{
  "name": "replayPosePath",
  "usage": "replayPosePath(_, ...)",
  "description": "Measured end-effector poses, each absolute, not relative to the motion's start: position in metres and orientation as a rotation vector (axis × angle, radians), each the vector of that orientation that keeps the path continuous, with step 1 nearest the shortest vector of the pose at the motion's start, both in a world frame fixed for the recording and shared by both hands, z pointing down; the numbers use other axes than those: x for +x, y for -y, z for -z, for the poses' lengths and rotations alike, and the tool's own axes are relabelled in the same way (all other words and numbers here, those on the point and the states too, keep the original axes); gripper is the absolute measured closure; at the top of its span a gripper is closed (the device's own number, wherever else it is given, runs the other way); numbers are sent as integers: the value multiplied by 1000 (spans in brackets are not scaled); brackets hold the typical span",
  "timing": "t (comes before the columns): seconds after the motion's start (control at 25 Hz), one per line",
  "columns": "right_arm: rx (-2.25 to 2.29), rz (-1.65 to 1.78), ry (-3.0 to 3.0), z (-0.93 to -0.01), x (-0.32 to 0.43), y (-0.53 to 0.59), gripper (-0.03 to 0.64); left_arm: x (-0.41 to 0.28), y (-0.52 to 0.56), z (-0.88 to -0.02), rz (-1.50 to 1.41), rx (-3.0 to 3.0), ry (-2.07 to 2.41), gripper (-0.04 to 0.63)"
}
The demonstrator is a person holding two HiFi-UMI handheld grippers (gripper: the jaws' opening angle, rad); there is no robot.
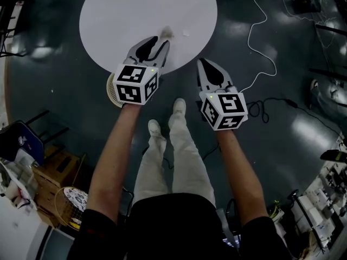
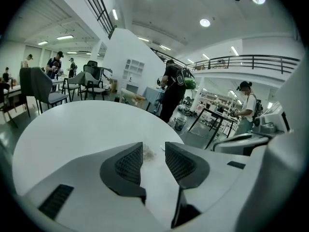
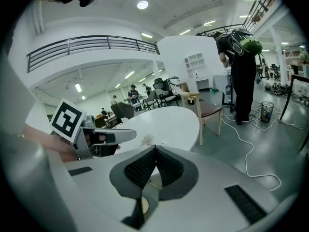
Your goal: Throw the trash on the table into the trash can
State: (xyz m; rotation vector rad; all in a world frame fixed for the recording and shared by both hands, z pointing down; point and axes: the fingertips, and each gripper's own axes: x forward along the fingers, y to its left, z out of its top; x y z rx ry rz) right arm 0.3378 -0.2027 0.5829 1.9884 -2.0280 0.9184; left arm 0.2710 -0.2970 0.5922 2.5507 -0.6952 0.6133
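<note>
Two bits of trash are seen on the round white table point(image 1: 135, 10): a crumpled wad point(image 1: 166, 33) near the edge closest to the person, and a small scrap point(image 1: 186, 33) just beside it. The wad is lined up just beyond the tips of the left gripper point(image 1: 160, 41), whose jaws are held partly apart with nothing between the pads. In the left gripper view the wad point(image 2: 147, 152) is framed in the gap ahead of them. The right gripper point(image 1: 204, 64) is held off the table's edge, over the floor, with its jaws pressed together on nothing. A pale trash can point(image 1: 111, 91) is partly hidden beneath the left gripper, on the floor beside the table. The step in hand is judged to be the reach for the wad; no trash has been picked up. Next, the left jaws would need to be brought forward around the wad and closed on it, after which it could be carried back and down to the can.
</note>
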Motion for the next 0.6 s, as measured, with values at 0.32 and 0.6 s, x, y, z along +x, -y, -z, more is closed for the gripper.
replayPosePath(0.32,2014,-921,2013,-595,342,211,600,281,322,-608,-659,2577,742,355)
replayPosePath(0.6,2048,-927,1998,-610,346,211,600,287,318,-627,-739,2619,703,337)
